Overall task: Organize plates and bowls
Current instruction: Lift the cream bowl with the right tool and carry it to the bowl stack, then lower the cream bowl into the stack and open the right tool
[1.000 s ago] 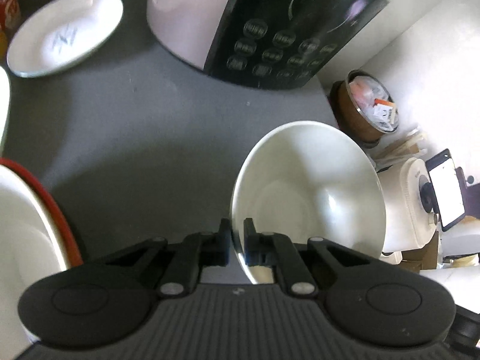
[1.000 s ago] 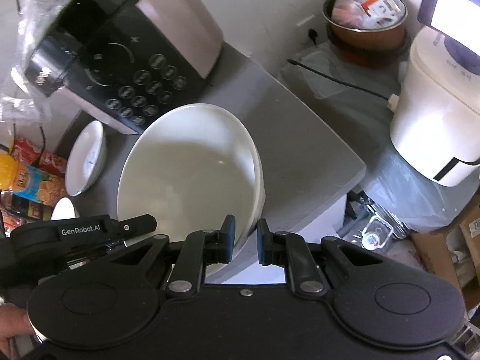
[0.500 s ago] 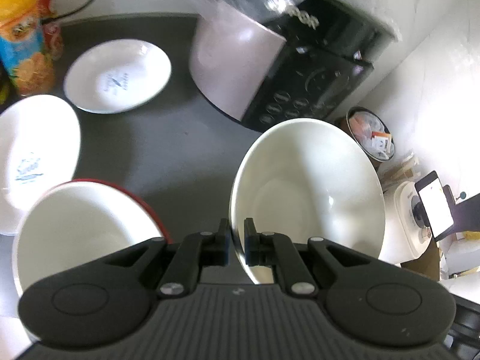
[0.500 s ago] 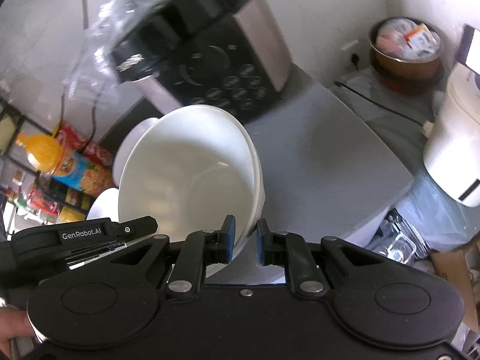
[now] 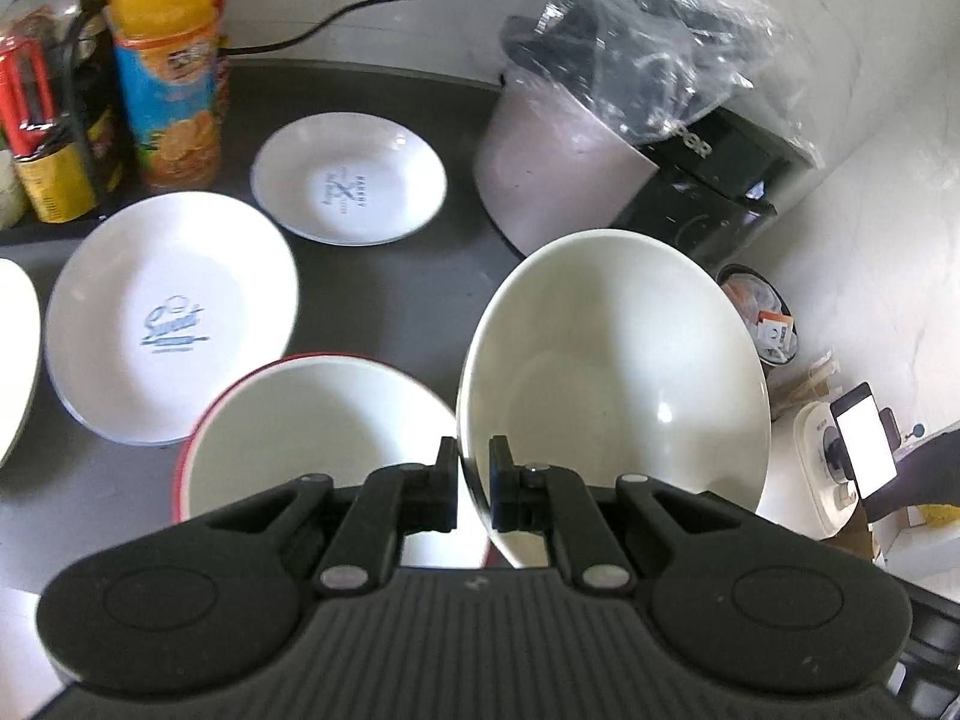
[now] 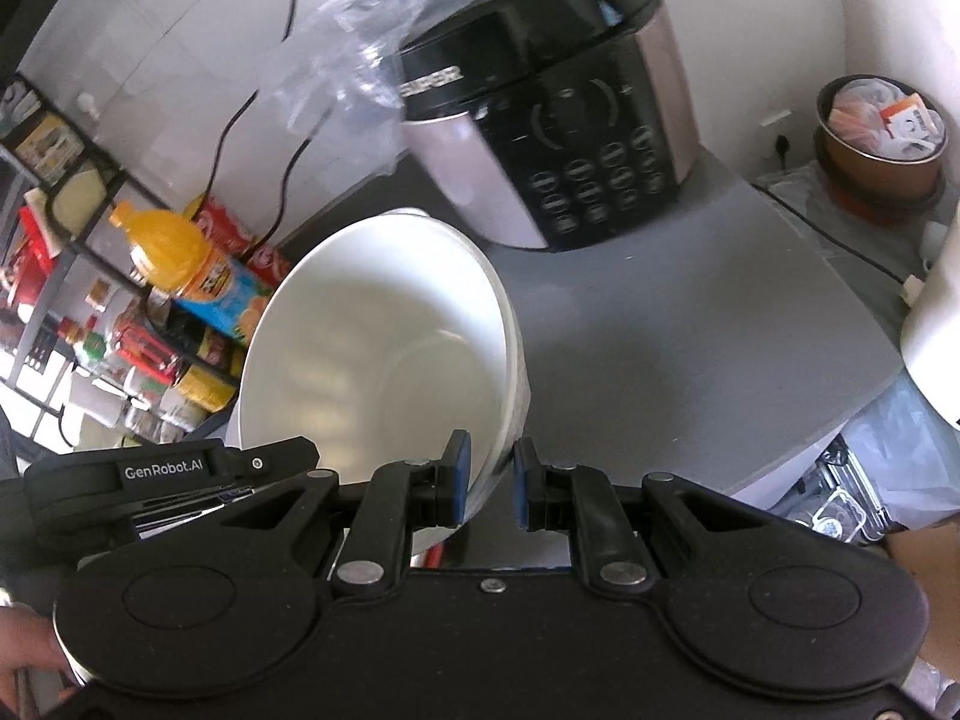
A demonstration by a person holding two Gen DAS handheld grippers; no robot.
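Note:
A large white bowl (image 5: pixel 618 360) hangs tilted above the dark counter (image 5: pixel 372 276), and my left gripper (image 5: pixel 474 462) is shut on its left rim. In the right wrist view the white bowl (image 6: pixel 384 348) is also lifted, with my right gripper (image 6: pixel 493 459) shut on its right rim. The left gripper's body (image 6: pixel 162 468) shows beside it at the lower left. Just below and left of the held bowl stands a red-sided bowl (image 5: pixel 318 420). Two white printed plates (image 5: pixel 168 312) (image 5: pixel 348 180) lie further back, and a third plate's edge (image 5: pixel 15 360) shows at the far left.
A black and steel pressure cooker (image 5: pixel 576 168) under a clear plastic bag stands at the back right. An orange juice bottle (image 5: pixel 168 72) and jars line the back left. The counter's edge (image 6: pixel 840 420) drops off at the right, with a white appliance (image 6: pixel 936 312) beyond.
Both grippers have risen and drawn back with the white bowl. The red-sided bowl, the plates and the juice bottle have come into the left wrist view.

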